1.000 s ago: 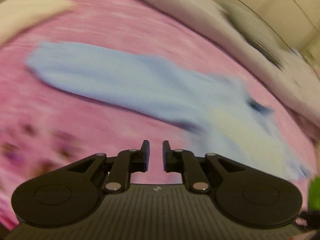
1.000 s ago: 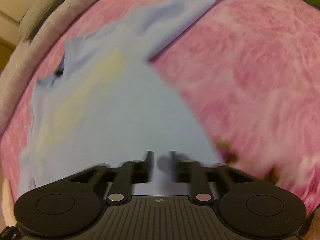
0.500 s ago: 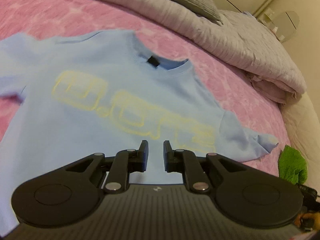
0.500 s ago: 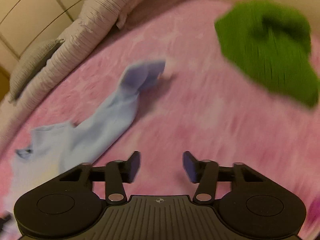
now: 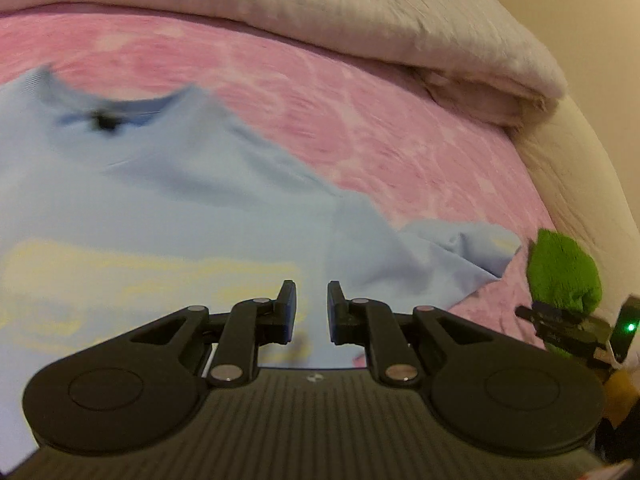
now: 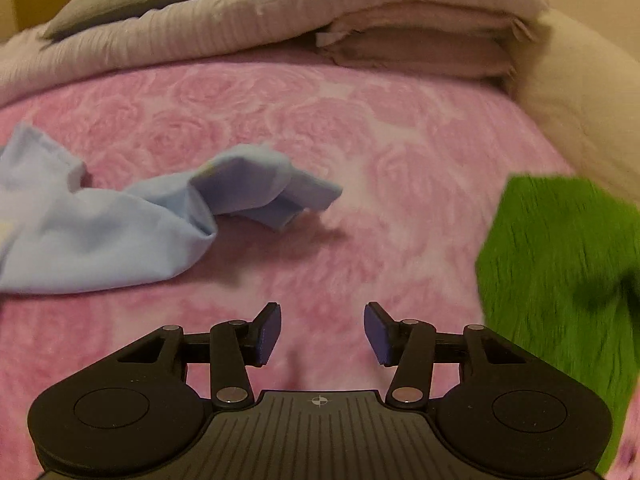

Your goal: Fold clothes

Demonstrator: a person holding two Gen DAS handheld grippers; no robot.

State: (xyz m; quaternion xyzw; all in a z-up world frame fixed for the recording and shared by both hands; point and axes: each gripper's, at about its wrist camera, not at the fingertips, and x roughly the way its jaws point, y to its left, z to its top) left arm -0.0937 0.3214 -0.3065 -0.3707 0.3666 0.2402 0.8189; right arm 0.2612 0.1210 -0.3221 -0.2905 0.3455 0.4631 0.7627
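1. The blue T-shirt [image 5: 168,208] lies front-up on the pink bedspread [image 5: 360,120], collar ahead and left of the left gripper [image 5: 311,308], yellow print under its tips.
2. Its sleeve [image 6: 260,188] sits crumpled ahead and to the left of the right gripper [image 6: 322,332], not yet laid flat.
3. Big change: a second ago both views raced across blurred cloth; now both have swung round toward the sleeve side of the shirt.
4. Left gripper: jaws a narrow gap apart, nothing between them, hovering over the shirt.
5. Right gripper: jaws wide apart and empty over bare bedspread.
6. Green cloth [image 6: 560,264] lies to its right, beige duvet [image 6: 280,12] well beyond.
7. My read: the sleeve fold comes next.
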